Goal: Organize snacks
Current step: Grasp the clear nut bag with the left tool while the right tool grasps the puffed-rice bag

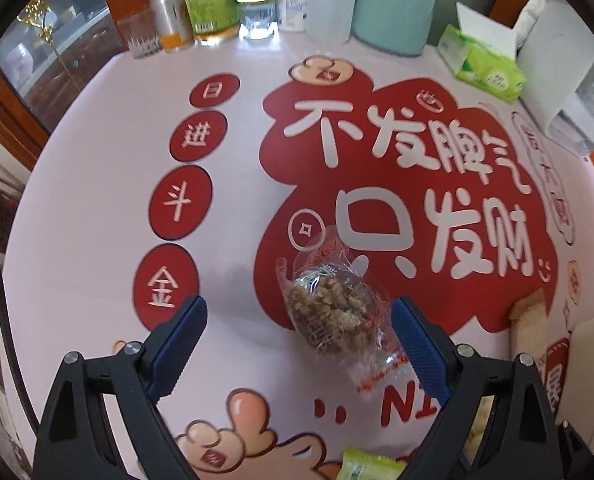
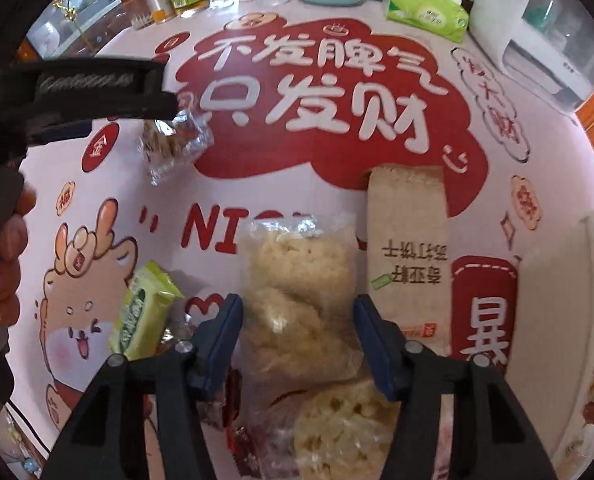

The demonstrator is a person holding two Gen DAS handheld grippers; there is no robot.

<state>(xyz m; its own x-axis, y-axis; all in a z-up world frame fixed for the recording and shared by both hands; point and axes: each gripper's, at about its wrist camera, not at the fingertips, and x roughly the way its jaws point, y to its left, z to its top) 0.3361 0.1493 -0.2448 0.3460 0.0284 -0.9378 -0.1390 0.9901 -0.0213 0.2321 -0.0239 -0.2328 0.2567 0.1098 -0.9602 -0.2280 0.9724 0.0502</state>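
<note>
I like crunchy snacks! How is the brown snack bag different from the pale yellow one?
The brown snack bag holds dark, nutty clumps; the yellow snack bag holds pale, puffy pieces. The brown one lies alone on the tablecloth; the yellow one lies among other snacks. Both have clear wrappers and sit between open jaws.

**Festive table mat and a row of bottles at the far edge**

We see a pale table mat [image 1: 97,200] printed with red Chinese characters and a cartoon deer. Along its far edge stand a yellow-labelled bottle [image 1: 213,0], a small glass [image 1: 257,16], a white pill bottle [image 1: 293,0], a translucent plastic bottle [image 1: 331,0] and a mint-green container [image 1: 393,12]. A green tissue box [image 1: 485,64] sits beside a white appliance [image 1: 569,80].
</note>
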